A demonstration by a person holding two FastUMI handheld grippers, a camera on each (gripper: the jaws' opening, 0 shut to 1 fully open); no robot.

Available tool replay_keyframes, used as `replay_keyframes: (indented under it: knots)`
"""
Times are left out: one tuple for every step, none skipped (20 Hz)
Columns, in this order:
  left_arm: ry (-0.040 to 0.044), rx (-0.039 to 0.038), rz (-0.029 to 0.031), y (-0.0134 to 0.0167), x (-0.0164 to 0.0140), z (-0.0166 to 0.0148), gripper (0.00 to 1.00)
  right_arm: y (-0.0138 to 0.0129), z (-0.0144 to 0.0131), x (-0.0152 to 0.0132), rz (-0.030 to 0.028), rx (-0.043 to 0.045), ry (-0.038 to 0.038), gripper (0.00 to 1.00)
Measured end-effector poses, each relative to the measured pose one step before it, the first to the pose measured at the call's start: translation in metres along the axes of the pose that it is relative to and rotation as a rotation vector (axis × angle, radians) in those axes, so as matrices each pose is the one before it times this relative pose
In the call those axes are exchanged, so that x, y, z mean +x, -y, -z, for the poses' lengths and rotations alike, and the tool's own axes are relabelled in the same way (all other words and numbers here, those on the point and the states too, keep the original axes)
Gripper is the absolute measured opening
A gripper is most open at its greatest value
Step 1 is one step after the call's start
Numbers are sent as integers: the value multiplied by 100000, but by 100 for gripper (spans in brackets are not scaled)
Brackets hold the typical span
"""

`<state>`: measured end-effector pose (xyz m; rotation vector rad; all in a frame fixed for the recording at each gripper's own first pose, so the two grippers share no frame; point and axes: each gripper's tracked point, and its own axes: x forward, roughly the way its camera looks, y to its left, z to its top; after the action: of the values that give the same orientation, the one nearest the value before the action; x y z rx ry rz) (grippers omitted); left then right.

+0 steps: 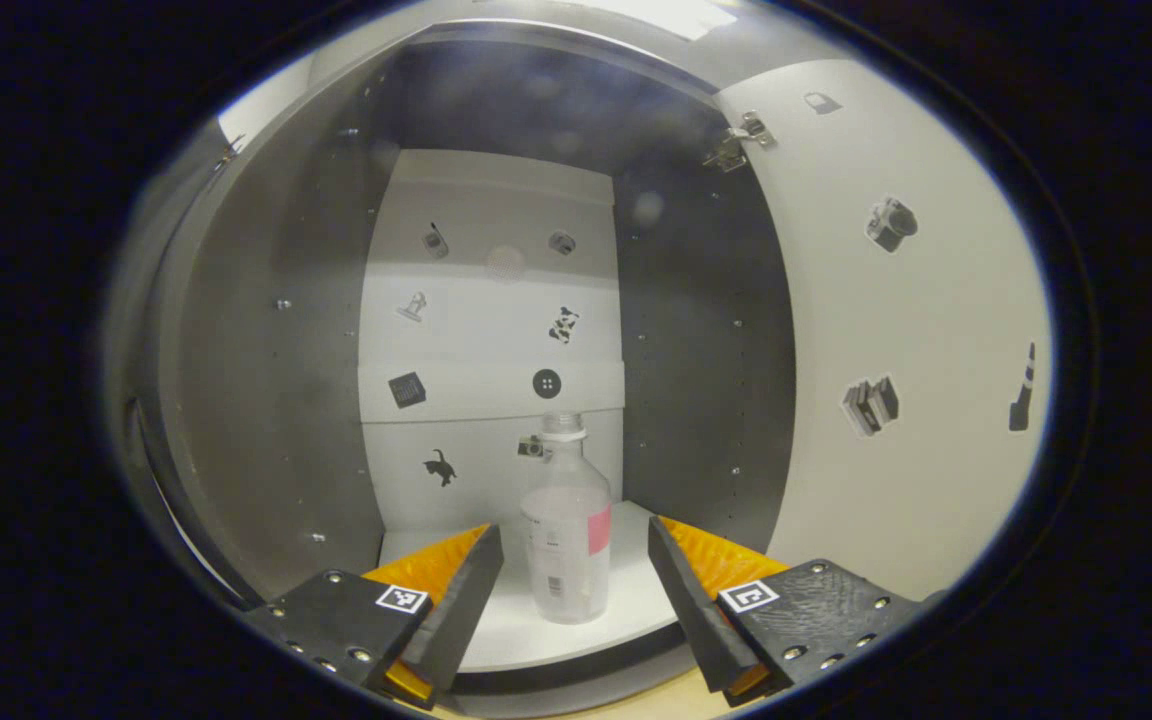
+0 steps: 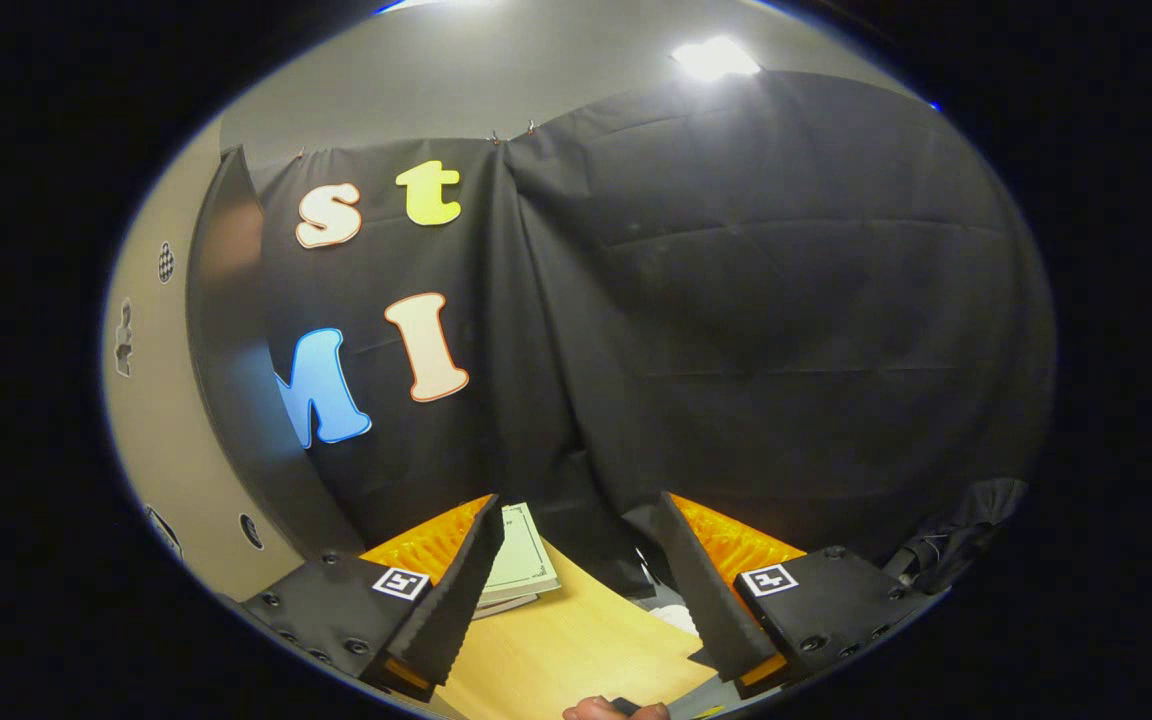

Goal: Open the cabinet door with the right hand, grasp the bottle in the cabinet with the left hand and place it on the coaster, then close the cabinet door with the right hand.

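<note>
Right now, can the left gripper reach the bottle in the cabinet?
Probably yes: the cabinet door stands open, the left gripper is open, and the upright bottle stands between its fingers with nothing before it.

a book [image 2: 516, 562] lies on the wooden table [image 2: 566, 640].

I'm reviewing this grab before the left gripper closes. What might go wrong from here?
The bottle stands upright near the front edge of the cabinet shelf, between the open fingers of the left gripper but not yet touched. One finger landing first may tip it or push it sideways. The bottle looks clear and smooth, so it might slip. The open cabinet door hangs close on one side; pulling out, the gripper may bump it.
</note>
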<state>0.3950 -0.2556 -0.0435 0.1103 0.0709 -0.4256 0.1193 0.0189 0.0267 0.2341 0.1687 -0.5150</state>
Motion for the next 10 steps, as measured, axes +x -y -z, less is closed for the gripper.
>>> replay_keyframes:
  knots:
    - [-329, -121, -135, -80, 691, 170, 89, -20, 156, 38, 140, -22, -974, 97]
    - [-244, 27, -196, -123, 617, 299, 90, 1, 105, 10, 276, 118, -777, 97]
    - [-229, 100, -304, -107, 610, 101, 91, -64, 15, 10, 229, -20, -500, 97]
    - [-361, 86, -158, -72, 622, 339, 91, 114, 73, 71, 407, -172, -148, 97]
    - [-405, 247, -9, -27, 571, 149, 90, 33, -26, 70, 137, -265, -49, 97]
    - [-391, 249, -144, -146, 562, 297, 90, 37, 101, 193, 234, -458, -238, 97]
    - [-391, 161, 124, -18, 459, 252, 89, 78, 147, 114, 417, -638, -261, 97]
    - [-209, 174, -72, 29, 400, 235, 90, 72, -28, 146, 454, -679, -88, 97]
    - [-206, 183, 22, -75, 388, 112, 90, 128, -11, 120, 528, -470, -26, 97]
    - [-749, 147, 162, 27, 274, 325, 90, 14, 25, 61, 180, -75, -203, 97]
